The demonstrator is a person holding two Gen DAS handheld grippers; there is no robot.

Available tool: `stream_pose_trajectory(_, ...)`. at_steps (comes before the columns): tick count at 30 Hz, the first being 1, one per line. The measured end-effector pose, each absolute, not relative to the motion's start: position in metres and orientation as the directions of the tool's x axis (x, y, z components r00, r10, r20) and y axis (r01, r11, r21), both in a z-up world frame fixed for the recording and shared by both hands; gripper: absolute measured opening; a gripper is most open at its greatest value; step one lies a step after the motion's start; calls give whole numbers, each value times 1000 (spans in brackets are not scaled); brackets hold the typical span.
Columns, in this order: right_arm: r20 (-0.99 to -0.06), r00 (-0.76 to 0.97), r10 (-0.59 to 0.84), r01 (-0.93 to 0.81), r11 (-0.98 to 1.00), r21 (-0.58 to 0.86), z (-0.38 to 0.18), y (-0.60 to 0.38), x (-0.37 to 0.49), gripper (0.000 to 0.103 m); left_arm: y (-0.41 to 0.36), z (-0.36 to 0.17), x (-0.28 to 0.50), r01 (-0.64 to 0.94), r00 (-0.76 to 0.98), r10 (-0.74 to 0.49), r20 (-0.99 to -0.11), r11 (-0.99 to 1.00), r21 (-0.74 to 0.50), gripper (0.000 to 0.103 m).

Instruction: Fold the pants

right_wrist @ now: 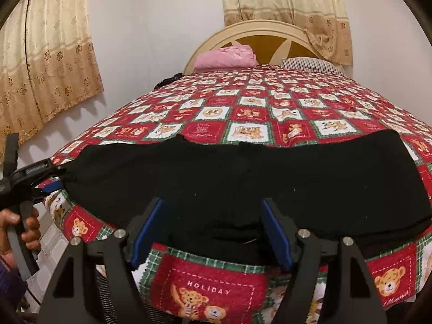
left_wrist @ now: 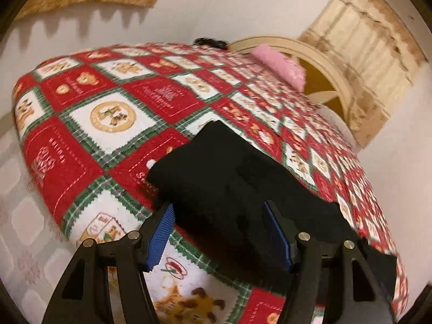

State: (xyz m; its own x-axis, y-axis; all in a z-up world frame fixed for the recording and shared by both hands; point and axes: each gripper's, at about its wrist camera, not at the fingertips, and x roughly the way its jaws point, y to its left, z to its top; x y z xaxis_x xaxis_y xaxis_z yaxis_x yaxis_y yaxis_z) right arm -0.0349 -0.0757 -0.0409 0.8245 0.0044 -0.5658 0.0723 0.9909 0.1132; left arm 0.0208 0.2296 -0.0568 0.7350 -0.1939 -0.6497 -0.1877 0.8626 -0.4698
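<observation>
We see a bed covered by a red, green and white patchwork quilt [right_wrist: 243, 113] printed with teddy bears (one near patch reads HOLIDAY). At the far end a pink pillow [right_wrist: 225, 57] and a striped pillow [right_wrist: 310, 63] rest against a cream arched headboard [right_wrist: 259, 31]. Beige patterned curtains [right_wrist: 46, 62] hang left and right on the white wall [right_wrist: 151, 40].

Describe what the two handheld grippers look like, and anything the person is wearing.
Both are black plastic two-finger tools. The left gripper and right gripper each have ribbed blue pads lining the finger insides, triangular cut-outs in the black linkage arms, and round silver pivot pins. In the right wrist view the left tool's body bears small pale lettering, too blurred to read. A purple sleeve shows at the hand gripping it.
</observation>
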Motion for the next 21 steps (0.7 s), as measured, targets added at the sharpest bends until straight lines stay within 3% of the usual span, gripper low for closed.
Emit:
stream_pose_trajectory(4,-563,827,-2,84,989,119,-41,-80,-36,76,227,-50,3,-255,725,-208,-657,805,-536,67)
stream_pose_trajectory(8,-565,825,11,82,987,138,-41,-83,-35,76,215,-62,10,-276,687,-196,-700,820,-501,67)
stream_pose_trajectory(15,-536,844,-6,98,985,144,-35,-91,-43,76,209,-60,36,-281,731,-157,-665,819,-501,66)
stream_pose_trajectory(16,-534,846,-5,99,984,148,-35,-93,-43,76,209,-61,36,-283,737,-153,-658,814,-507,58)
stream_pose_trajectory(17,-532,846,-7,105,982,154,-35,-95,-43,76,210,-62,35,-289,744,-144,-653,812,-508,33)
stream_pose_trajectory(18,-533,846,-8,109,982,157,-35,-96,-44,76,212,-64,35,-284,742,-159,-651,806,-520,20)
stream_pose_trajectory(21,-536,844,-11,114,980,160,-36,-99,-43,76,220,-75,29,-262,763,-210,-612,764,-589,15)
